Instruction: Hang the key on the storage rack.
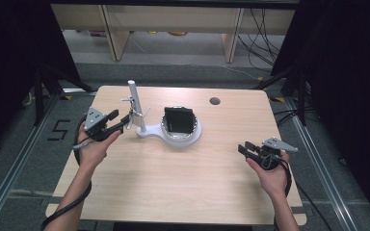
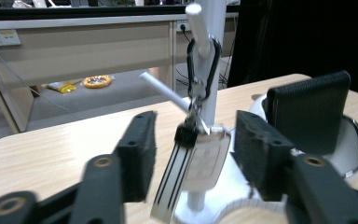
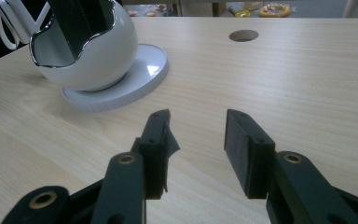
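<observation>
The left gripper (image 1: 123, 123) sits at the left side of the pale wood-grain surface (image 1: 173, 183), right beside the white plastic stand with a tall upright post and short slanted pegs (image 1: 136, 111); its 2 black fingers (image 2: 137, 156) are spread wide and hold nothing. In the left gripper view a bunch of silver metal keys on a black carabiner clip (image 2: 196, 149) hangs from 1 of the pegs; the carabiner loops over the peg against the post, and the flat keys dangle between the 2 fingers, tilted, with a gap to each finger, so nothing clamps them.

On the round end of the stand's white base sits a white egg-shaped cup with a chrome rim (image 1: 181, 130); a black textured wallet (image 1: 179, 120) stands upright inside it, its top edge above the rim.

The right gripper (image 1: 245, 149) is well apart from the stand, near the right edge of the surface, low over bare wood; its 2 fingers (image 3: 156, 144) are also wide apart and empty. In the right gripper view the cup and base lie ahead to the left, and a round cable hole in the surface (image 3: 244, 35) lies farther off.
</observation>
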A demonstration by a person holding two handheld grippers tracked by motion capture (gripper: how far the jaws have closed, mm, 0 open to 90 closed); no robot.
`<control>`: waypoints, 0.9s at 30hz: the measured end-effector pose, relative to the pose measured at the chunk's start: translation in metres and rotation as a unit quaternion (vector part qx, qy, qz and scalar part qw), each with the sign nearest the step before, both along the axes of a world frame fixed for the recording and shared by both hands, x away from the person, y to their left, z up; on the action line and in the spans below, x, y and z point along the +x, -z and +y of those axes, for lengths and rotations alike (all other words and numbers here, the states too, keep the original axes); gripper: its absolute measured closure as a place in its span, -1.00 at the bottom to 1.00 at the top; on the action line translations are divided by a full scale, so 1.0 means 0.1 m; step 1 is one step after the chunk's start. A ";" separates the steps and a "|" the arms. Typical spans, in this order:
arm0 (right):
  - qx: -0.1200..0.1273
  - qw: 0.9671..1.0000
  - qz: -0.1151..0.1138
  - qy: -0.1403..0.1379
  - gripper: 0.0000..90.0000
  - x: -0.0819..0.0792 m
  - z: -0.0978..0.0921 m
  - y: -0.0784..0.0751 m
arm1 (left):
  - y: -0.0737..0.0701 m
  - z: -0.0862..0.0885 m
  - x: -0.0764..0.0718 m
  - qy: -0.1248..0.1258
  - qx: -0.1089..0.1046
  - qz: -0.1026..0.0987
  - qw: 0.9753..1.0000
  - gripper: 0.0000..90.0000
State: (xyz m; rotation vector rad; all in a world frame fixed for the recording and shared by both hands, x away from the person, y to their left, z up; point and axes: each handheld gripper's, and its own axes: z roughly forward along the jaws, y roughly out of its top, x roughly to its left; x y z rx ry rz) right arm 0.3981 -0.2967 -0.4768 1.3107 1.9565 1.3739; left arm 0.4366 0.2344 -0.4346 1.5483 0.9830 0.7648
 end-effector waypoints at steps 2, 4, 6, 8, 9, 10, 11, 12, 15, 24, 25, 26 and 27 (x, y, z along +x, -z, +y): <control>0.011 1.000 0.010 0.001 0.35 -0.01 0.01 0.00 | 0.04 0.06 -0.06 -0.001 0.005 -0.007 1.000 -0.06; 0.001 1.000 0.005 -0.001 0.34 0.01 0.01 0.02 | 0.08 0.12 -0.15 -0.010 -0.003 -0.003 1.000 -0.12; 0.000 1.000 0.002 -0.002 0.34 0.01 0.01 0.02 | 0.15 0.16 -0.24 -0.020 -0.011 0.003 1.000 -0.17; -0.003 1.000 0.005 0.002 0.33 0.01 0.02 0.03 | 0.25 0.19 -0.32 -0.028 -0.011 0.003 1.000 -0.21; 0.003 1.000 0.005 -0.004 0.32 0.01 0.02 0.03 | 0.31 0.22 -0.38 -0.033 -0.006 0.009 0.999 -0.21; -0.009 1.000 0.007 -0.003 0.32 0.01 0.01 0.03 | 0.36 0.23 -0.41 -0.035 -0.006 0.012 0.999 -0.21; -0.008 1.000 0.006 -0.007 0.31 0.01 0.01 0.04 | 0.43 0.25 -0.46 -0.039 -0.006 0.016 0.999 -0.22; -0.003 1.000 0.005 -0.005 0.30 0.02 0.02 0.05 | 0.48 0.27 -0.51 -0.042 -0.010 0.018 0.999 -0.22; 0.004 1.000 0.018 0.002 0.30 0.01 0.05 0.06 | 0.62 0.31 -0.61 -0.049 -0.017 0.021 0.998 -0.22; 0.021 0.999 0.030 -0.011 0.25 0.00 0.09 0.11 | 0.83 0.34 -0.81 -0.059 -0.031 0.012 0.998 -0.22; 0.008 1.000 0.013 -0.017 0.24 0.02 0.07 0.13 | 0.84 0.34 -0.84 -0.063 -0.030 0.012 0.997 -0.22; 0.017 1.000 0.021 -0.016 0.24 -0.01 0.09 0.13 | 0.85 0.34 -0.84 -0.061 -0.032 0.009 0.998 -0.22; 0.008 1.000 0.014 -0.024 0.23 0.00 0.07 0.13 | 0.86 0.35 -0.85 -0.064 -0.032 0.011 0.997 -0.22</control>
